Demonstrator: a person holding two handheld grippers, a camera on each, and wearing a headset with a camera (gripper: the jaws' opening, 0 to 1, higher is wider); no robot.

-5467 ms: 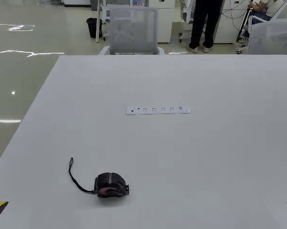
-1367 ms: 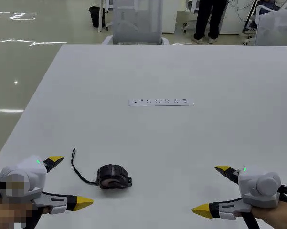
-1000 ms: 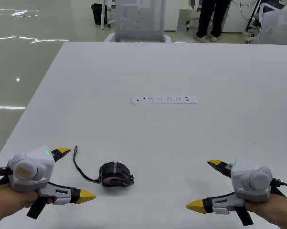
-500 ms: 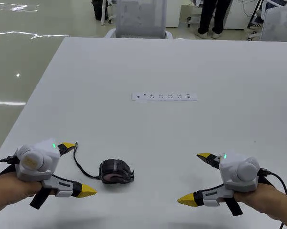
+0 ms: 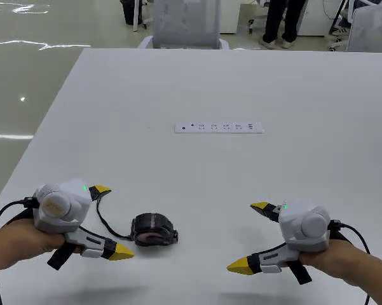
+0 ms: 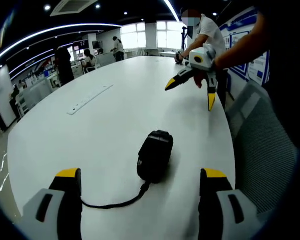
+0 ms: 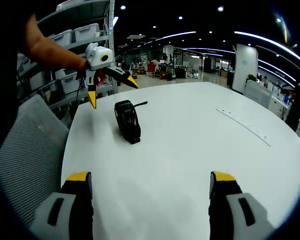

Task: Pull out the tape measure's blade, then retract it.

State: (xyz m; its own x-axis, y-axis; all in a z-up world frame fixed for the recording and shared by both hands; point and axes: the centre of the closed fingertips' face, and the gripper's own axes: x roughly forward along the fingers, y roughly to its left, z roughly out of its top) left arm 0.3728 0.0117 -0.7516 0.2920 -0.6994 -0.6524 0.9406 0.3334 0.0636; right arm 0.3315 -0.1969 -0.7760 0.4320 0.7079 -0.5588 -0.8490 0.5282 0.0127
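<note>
On the white surface point(image 5: 241, 82), the left tool point(image 5: 113, 222) and right tool point(image 5: 248, 236) — both with jaws spread wide — have drawn inward, the left now just beside the unmoved tape measure point(image 5: 154, 230), whose cord point(image 6: 115, 204) lies between the left jaws.

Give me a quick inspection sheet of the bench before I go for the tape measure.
Surface: white table, plain.
Job's things: tape measure lies near the front edge, no blade drawn out; its wrist strap trails left.
Clutter: power strip at mid-table.
Grippers: left gripper open, beside the tape measure, not touching; right gripper open, well apart.
Cables: a black lead leaves the left gripper, another the right.
Surroundings: mesh chair at the far edge; a person stands beyond.
</note>
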